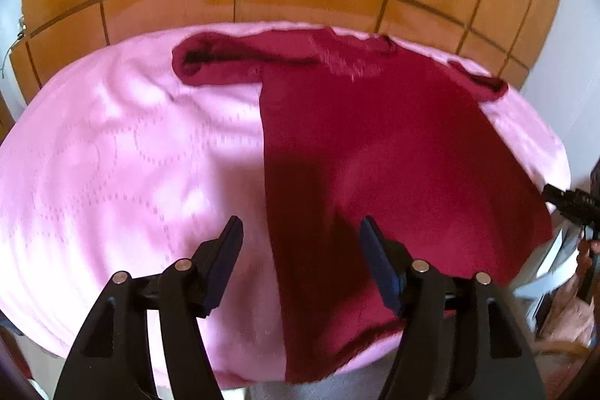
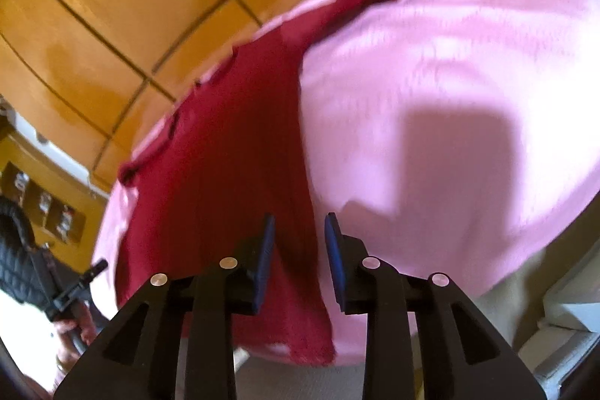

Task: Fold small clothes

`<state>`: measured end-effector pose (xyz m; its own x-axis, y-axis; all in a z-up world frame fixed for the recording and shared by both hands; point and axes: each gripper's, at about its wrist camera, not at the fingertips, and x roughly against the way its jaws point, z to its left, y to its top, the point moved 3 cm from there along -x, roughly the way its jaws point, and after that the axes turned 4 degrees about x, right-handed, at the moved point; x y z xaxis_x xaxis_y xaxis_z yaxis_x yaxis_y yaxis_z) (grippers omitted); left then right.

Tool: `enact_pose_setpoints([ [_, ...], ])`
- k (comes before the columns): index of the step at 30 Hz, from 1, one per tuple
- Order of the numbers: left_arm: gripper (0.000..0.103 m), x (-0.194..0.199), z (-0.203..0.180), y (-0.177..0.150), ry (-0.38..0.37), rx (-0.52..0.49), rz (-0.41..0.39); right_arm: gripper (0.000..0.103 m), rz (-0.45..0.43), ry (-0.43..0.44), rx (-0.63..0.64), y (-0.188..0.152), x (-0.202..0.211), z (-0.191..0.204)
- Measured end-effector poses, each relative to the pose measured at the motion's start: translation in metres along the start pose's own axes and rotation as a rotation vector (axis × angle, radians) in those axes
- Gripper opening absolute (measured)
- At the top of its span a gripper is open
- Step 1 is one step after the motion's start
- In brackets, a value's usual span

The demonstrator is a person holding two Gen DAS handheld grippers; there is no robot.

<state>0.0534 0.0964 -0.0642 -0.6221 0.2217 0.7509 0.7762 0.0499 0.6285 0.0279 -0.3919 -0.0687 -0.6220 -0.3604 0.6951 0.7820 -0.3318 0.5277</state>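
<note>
A: Where's the red sweater (image 1: 375, 152) right now?

B: Spread flat on the pink blanket (image 1: 112, 145) over the table, body toward the near edge, one sleeve (image 1: 221, 62) stretched out sideways at the far end. It looks folded lengthwise already, though I can't be sure.

A: And the tools?

B: The left hand-held gripper (image 1: 300, 250) hovers with jaws apart, nothing between them, straddling the sweater's long edge. The right hand-held gripper (image 2: 300, 242) is narrower but released too, hem below it, not pinched.

A: Best way on?

B: I'd pinch both hem corners evenly, lift low, and carry them toward the collar, tucking that sleeve in first so it doesn't trail.

A: Do the views differ?

B: The left one shows the sleeve's open cuff; the right shows the hem (image 2: 311, 351) hanging over the table's edge, and a hand (image 2: 71, 325) holding the other tool
</note>
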Motion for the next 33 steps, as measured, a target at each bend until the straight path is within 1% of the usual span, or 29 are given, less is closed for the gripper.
enact_pose_setpoints([
  [1,0.071,-0.001,-0.002,0.009,-0.015,0.013,-0.015,0.027,-0.017,0.006,-0.008,0.005,0.001,0.000],
  [2,0.076,-0.004,-0.004,0.015,-0.018,0.025,-0.024,0.027,-0.030,0.011,-0.012,0.010,0.001,0.003],
  [3,0.078,-0.009,-0.008,0.023,-0.020,0.041,-0.033,0.027,-0.040,0.016,-0.007,0.016,-0.002,0.007],
  [4,0.079,-0.014,-0.013,0.030,-0.027,0.052,-0.035,0.027,-0.044,0.019,0.006,0.021,-0.005,0.012],
  [6,0.085,-0.027,-0.023,0.042,-0.046,0.072,-0.034,0.027,-0.045,0.014,0.045,0.030,-0.014,0.026],
  [9,0.086,-0.052,-0.038,0.058,-0.049,0.073,-0.020,0.028,-0.034,0.026,0.096,0.037,-0.031,0.046],
  [10,0.086,-0.062,-0.042,0.065,-0.048,0.067,-0.019,0.044,-0.023,0.035,0.108,0.039,-0.039,0.053],
  [11,0.087,-0.070,-0.045,0.069,-0.032,0.068,-0.016,0.065,-0.018,0.038,0.111,0.039,-0.042,0.055],
  [12,0.087,-0.079,-0.045,0.075,-0.011,0.074,-0.016,0.068,-0.015,0.045,0.112,0.040,-0.050,0.061],
  [14,0.088,-0.092,-0.043,0.083,0.021,0.096,-0.021,0.068,0.004,0.068,0.128,0.043,-0.067,0.072],
  [17,0.088,-0.114,-0.030,0.095,0.106,0.142,-0.024,0.068,0.035,0.067,0.157,0.042,-0.081,0.084],
  [19,0.088,-0.126,-0.017,0.100,0.162,0.175,-0.030,0.068,0.049,0.086,0.166,0.045,-0.093,0.093],
  [21,0.088,-0.136,-0.001,0.107,0.248,0.216,-0.034,0.066,0.062,0.098,0.177,0.052,-0.104,0.104],
  [22,0.088,-0.142,0.011,0.109,0.300,0.250,-0.030,0.064,0.071,0.104,0.184,0.055,-0.112,0.111],
  [23,0.088,-0.145,0.019,0.109,0.324,0.283,-0.021,0.063,0.079,0.113,0.191,0.058,-0.118,0.117],
  [24,0.088,-0.149,0.027,0.109,0.335,0.325,-0.009,0.062,0.092,0.129,0.200,0.064,-0.127,0.124],
  [26,0.088,-0.156,0.043,0.110,0.315,0.419,0.002,0.058,0.117,0.154,0.217,0.071,-0.144,0.139],
  [27,0.088,-0.157,0.047,0.113,0.309,0.436,-0.014,0.058,0.134,0.167,0.234,0.075,-0.154,0.149],
  [30,0.089,-0.162,0.052,0.120,0.319,0.428,-0.034,0.058,0.171,0.188,0.292,0.086,-0.185,0.179],
  [33,0.091,-0.168,0.058,0.120,0.295,0.463,-0.054,0.058,0.200,0.216,0.323,0.097,-0.216,0.207],
])
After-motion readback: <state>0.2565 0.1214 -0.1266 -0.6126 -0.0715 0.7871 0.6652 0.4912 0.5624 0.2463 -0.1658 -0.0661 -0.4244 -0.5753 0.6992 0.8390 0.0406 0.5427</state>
